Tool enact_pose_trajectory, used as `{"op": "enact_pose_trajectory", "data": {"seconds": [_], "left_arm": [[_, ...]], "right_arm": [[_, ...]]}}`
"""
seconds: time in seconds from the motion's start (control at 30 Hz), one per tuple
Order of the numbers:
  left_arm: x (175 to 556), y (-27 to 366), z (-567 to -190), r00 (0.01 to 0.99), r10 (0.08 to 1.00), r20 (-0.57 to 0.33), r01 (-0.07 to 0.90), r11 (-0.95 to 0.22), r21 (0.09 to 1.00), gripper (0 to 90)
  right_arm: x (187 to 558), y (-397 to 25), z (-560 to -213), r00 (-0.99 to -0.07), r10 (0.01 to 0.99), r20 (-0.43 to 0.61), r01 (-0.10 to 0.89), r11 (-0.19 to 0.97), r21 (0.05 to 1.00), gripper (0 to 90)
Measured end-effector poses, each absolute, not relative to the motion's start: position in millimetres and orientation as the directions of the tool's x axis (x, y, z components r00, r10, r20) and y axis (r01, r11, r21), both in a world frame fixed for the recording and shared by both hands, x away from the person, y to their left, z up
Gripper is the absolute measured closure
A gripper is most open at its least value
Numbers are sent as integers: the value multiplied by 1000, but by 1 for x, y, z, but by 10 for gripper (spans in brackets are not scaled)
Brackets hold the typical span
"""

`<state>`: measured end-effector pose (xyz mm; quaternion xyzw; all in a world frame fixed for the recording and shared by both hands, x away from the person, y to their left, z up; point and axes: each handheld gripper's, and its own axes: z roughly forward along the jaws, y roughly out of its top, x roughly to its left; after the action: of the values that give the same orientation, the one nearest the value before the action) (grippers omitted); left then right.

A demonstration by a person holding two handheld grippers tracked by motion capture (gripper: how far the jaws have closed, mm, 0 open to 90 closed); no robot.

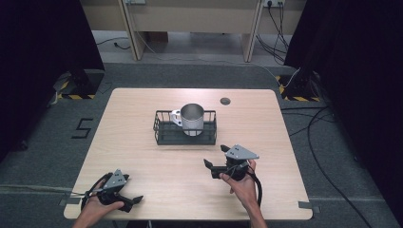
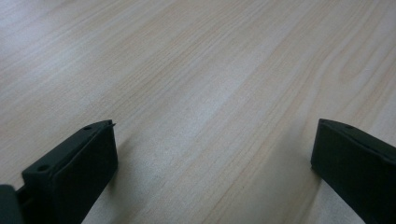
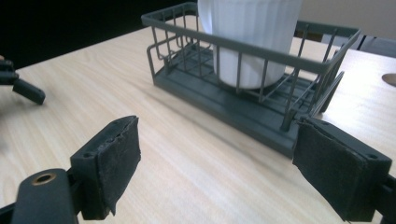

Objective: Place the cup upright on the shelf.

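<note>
**Both claws open and empty; mug stands in wire basket at mid-bench**

Right claw (image 1: 221, 162): jaws spread wide, nothing between them. In the right gripper view the pads (image 3: 122, 156) face each other across bare wood, pointed toward the basket's near long side. The hand (image 1: 242, 183) grips from behind, forearm coming in from the near edge, claw held just above the bench (image 1: 142, 152) and aimed left and forward.

Left claw (image 1: 134, 201): also wide open and empty, low over the near-left corner, jaws pointing right; its own view has only wood grain between them.

Mug (image 1: 192, 118): white outside, grey metallic-looking inside, upright in the right half of the dark wire basket (image 1: 164, 128), handle toward the left and back. Basket sits mid-bench, well apart from both claws.

Handling, judged: mug is rigid and smooth-walled, likely slippery; if ceramic, breakable. Best hold looks to be the rim wall, one jaw inside, one outside, or the handle. Basket looks light and stiff; its top rail offers a pinch point, and it may slide if nudged.
</note>
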<state>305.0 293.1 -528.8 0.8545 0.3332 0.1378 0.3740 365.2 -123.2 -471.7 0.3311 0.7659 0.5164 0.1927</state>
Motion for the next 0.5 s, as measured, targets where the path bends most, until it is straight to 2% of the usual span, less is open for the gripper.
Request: {"op": "enact_pose_trajectory", "data": {"seconds": [0.5], "left_arm": [[305, 293, -529, 740, 672, -14, 466, -498, 731, 0]], "right_arm": [[348, -126, -481, -718, 693, 61, 336, 269, 903, 150]]}}
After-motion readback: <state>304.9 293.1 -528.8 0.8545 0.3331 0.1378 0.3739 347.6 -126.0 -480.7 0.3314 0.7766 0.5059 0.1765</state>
